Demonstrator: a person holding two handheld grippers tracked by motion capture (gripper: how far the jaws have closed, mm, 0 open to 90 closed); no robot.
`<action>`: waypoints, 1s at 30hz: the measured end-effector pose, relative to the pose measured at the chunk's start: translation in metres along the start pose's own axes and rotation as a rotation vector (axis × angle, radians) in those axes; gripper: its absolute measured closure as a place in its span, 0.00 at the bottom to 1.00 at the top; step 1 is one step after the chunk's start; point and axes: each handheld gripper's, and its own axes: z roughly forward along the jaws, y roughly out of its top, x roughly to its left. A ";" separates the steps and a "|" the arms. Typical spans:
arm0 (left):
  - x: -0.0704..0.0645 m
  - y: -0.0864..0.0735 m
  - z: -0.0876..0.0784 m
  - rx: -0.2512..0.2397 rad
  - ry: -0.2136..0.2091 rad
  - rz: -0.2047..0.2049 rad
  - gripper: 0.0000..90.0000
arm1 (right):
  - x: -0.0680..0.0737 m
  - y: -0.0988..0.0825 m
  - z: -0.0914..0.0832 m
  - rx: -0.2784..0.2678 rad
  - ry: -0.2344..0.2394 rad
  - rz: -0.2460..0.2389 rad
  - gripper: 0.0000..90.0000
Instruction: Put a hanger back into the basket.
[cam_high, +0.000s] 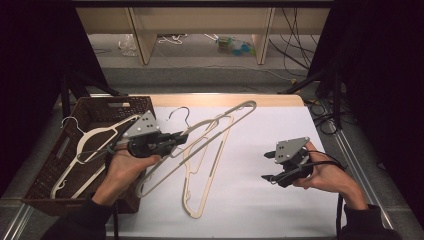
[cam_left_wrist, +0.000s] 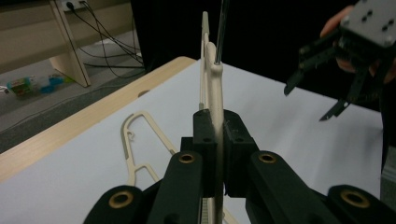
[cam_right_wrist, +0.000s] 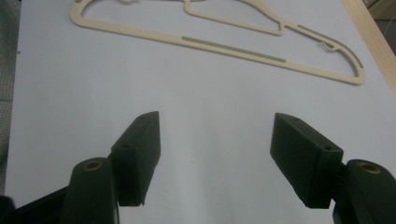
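Presently, a cream plastic hanger (cam_high: 200, 131) is gripped by the left gripper (cam_high: 176, 138), whose jaws are seen in the left gripper view pressed tight against the hanger's thin bar (cam_left_wrist: 215, 93), one pad on each side; the hanger is held off the white table top (cam_high: 270, 200), tilted, with its far end rising toward the back edge of the table and its near end hanging low beside the brown woven basket (cam_high: 47, 170); a dark metal hook (cam_high: 181, 114) is seen just behind the raised hanger. A second cream hanger (cam_high: 205, 172) is laid flat on the table beneath and just in front of the held one; in the right gripper view it is seen lying across the top of the picture (cam_right_wrist: 224, 46), with grey strips along its bars. Inside the basket, at the table's left edge, another pale hanger (cam_high: 90, 145) is rested at a slant. The right gripper (cam_high: 272, 167) is held above the right part of the table, well apart from the hangers; its jaws are spread wide with nothing between them and bare table beneath (cam_right_wrist: 215, 158). From the left gripper view the right gripper (cam_left_wrist: 327, 98) is seen farther off, open.
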 end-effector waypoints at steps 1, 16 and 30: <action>0.002 0.001 -0.003 -0.011 -0.003 -0.015 0.95 | 0.000 0.000 0.000 0.003 0.009 0.003 0.38; 0.041 0.021 -0.075 -0.206 0.117 -0.110 0.95 | 0.001 -0.003 0.007 0.021 0.019 0.004 0.37; 0.114 -0.012 -0.143 -0.275 0.321 -0.224 0.95 | 0.000 -0.006 0.011 0.027 0.015 0.028 0.34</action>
